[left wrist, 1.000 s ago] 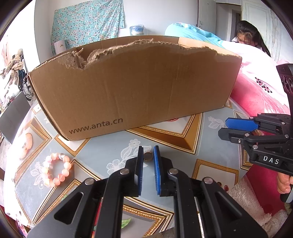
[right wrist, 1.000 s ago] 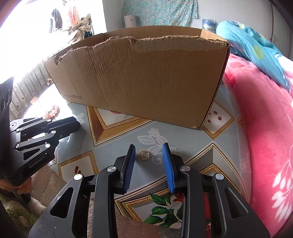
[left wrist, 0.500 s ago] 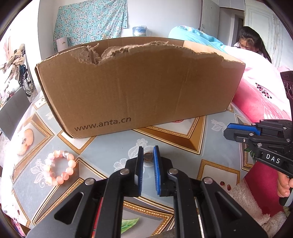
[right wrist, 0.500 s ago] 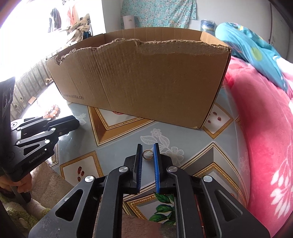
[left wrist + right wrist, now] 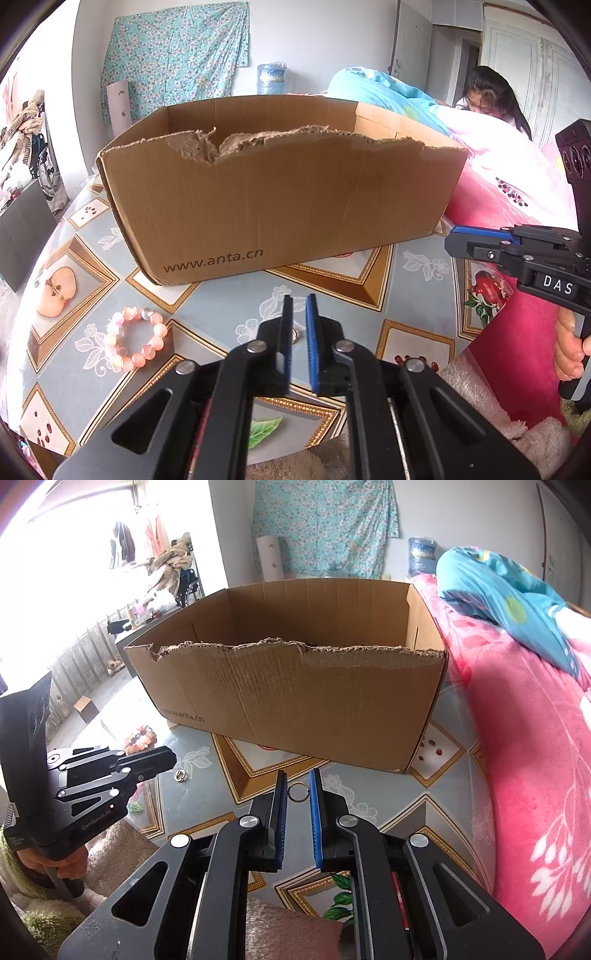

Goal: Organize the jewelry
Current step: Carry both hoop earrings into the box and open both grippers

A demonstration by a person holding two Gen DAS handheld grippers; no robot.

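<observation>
An open cardboard box [image 5: 280, 206] with a torn front rim stands on the patterned table; it also shows in the right wrist view [image 5: 295, 694]. My right gripper [image 5: 298, 788] is shut on a small gold ring [image 5: 298, 791] and holds it above the table before the box. My left gripper [image 5: 298, 310] has its jaws nearly closed with nothing between the tips; a small ring [image 5: 294, 335] lies on the table below it, also seen in the right wrist view [image 5: 180, 775]. A pink bead bracelet [image 5: 135, 341] lies at the left.
A pink blanket [image 5: 524, 738] on a bed runs along the table's right side. A person [image 5: 487, 96] sits behind the bed. Fluffy fabric [image 5: 491, 413] lies at the near table edge. The table [image 5: 221, 317] has fruit-pattern tiles.
My right gripper closed on the gold ring and lifted it. My left gripper rose and the small ring that was between its fingers now lies on the table. Both views sit higher above the box.
</observation>
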